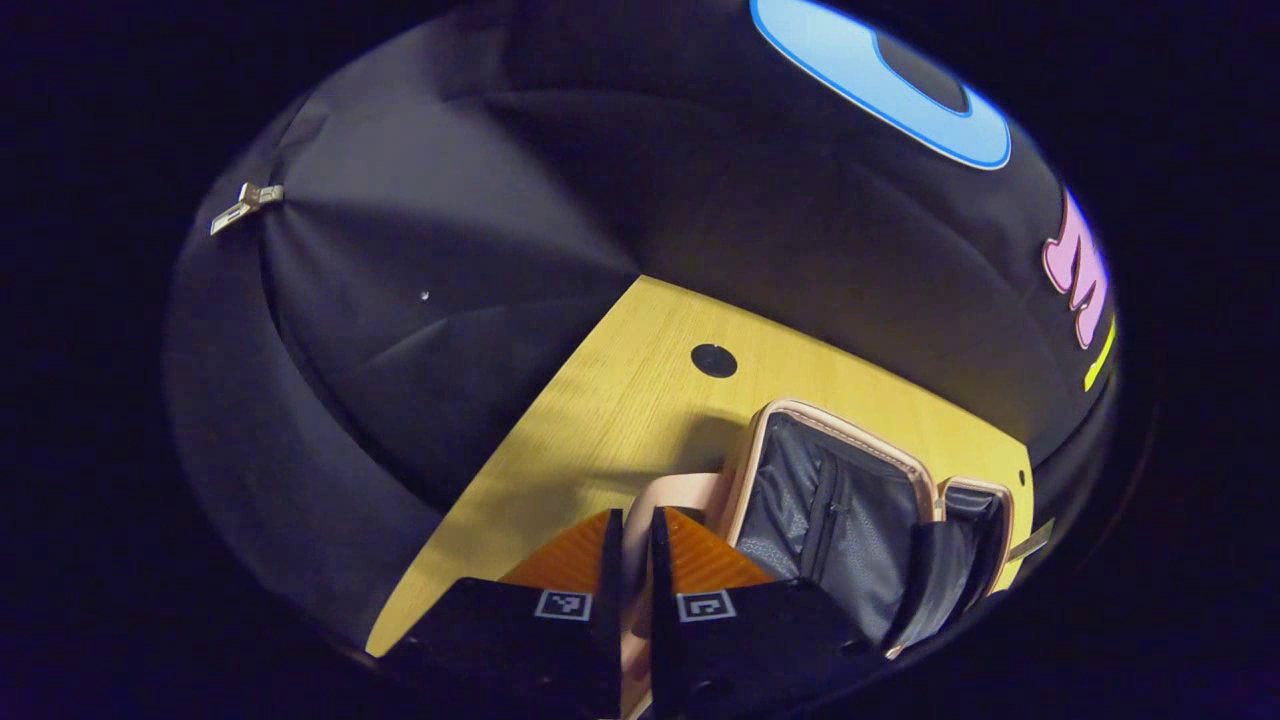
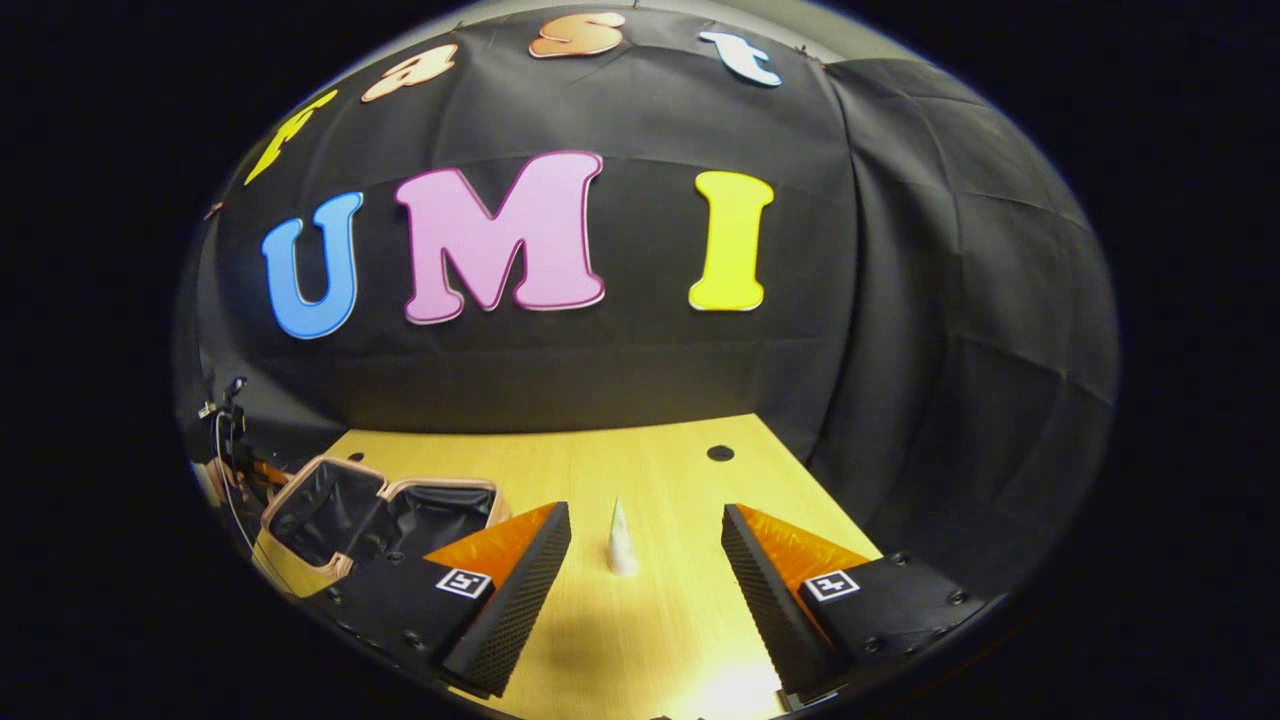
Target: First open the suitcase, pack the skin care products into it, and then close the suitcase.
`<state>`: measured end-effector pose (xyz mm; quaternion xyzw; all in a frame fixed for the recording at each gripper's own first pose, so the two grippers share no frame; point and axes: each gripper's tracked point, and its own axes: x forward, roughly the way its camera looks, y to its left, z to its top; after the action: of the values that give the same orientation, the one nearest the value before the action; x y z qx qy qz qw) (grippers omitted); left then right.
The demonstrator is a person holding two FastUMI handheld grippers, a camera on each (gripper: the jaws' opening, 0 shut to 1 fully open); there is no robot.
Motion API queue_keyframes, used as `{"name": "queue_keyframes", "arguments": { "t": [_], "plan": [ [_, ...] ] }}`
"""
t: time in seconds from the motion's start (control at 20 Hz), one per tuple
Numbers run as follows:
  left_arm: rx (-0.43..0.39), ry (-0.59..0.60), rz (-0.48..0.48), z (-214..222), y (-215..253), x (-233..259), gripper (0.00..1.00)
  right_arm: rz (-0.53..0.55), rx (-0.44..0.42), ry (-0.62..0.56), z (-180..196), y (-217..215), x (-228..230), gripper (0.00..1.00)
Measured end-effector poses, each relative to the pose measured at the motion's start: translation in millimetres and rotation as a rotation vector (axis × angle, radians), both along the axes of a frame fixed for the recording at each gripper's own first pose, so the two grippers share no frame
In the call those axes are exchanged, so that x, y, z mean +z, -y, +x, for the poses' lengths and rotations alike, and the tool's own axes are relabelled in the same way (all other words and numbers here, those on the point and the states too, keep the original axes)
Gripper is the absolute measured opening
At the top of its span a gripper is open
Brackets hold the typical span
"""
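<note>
A small pink suitcase (image 1: 830, 500) lies open on the wooden table, showing its dark grey lining with a zipped pocket. My left gripper (image 1: 630, 515) is shut on the suitcase's pink rim (image 1: 685, 490), which runs down between the two fingers. In the right gripper view the open suitcase (image 2: 380, 515) sits at the far left. A small white tube (image 2: 621, 540) of skin care product stands upright on the table. My right gripper (image 2: 645, 510) is open, its fingers wide apart on either side of the tube, which stands a little ahead of them and untouched.
The yellow wooden table (image 1: 600, 420) has a round black cable hole (image 1: 713, 360) behind the suitcase, and its left edge drops off beside my left gripper. Another hole (image 2: 720, 452) lies near the table's back right corner. Black cloth walls close the booth.
</note>
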<state>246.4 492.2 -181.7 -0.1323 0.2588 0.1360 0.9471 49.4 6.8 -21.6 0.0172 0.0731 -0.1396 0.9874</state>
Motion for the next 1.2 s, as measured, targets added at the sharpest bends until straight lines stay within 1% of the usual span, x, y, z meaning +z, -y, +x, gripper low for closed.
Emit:
{"name": "queue_keyframes", "arguments": {
  "t": [0.05,0.1,0.15,0.2,0.3,0.45,0.55,0.6,0.7,0.75,0.9,1.0,1.2],
  "plan": [
    [0.003,0.021,0.073,-1.4,-6.9,9.2,0.27,-0.018,-0.011,0.019,-4.1,5.8,6.8,0.97],
    [0.006,0.046,0.123,-5.3,-8.6,26.9,0.51,-0.034,-0.019,0.034,-7.3,12.7,12.2,0.97],
    [0.018,0.075,0.158,-19.3,-2.1,46.7,0.76,-0.044,-0.024,0.043,-11.1,18.8,14.4,0.96],
    [0.02,0.119,0.178,-19.9,8.3,74.5,1.0,-0.046,-0.032,0.046,-14.4,24.8,14.4,0.97],
    [0.012,0.244,0.226,-38.4,49.8,127.0,0.96,-0.035,-0.036,0.046,-20.3,36.1,11.1,0.96],
    [-0.012,0.413,0.283,-70.2,128.2,194.4,0.96,-0.022,-0.032,0.032,-22.6,54.8,2.2,0.96],
    [-0.104,0.468,0.298,-97.6,206.5,216.7,0.96,-0.01,-0.016,0.025,-19.2,67.7,-3.9,0.96],
    [-0.135,0.489,0.303,-107.8,245.9,221.0,0.96,-0.008,-0.006,0.015,-16.4,74.8,-7.8,0.96],
    [-0.201,0.518,0.286,-117.8,321.5,217.7,0.96,-0.005,0.017,0.008,-10.0,89.6,-12.5,0.96],
    [-0.221,0.522,0.268,-122.0,354.6,211.8,0.96,0.0,0.027,0.008,-5.9,97.9,-15.1,0.96],
    [-0.306,0.556,0.194,-128.1,465.4,184.6,0.96,0.013,0.081,-0.02,9.0,115.8,-33.9,0.96],
    [-0.376,0.548,0.164,-123.1,531.4,158.5,0.95,0.021,0.119,-0.04,19.6,125.7,-48.0,0.96],
    [-0.523,0.486,0.178,-103.6,632.4,101.1,0.96,0.046,0.153,-0.079,42.6,144.0,-80.1,0.97]
  ]
}}
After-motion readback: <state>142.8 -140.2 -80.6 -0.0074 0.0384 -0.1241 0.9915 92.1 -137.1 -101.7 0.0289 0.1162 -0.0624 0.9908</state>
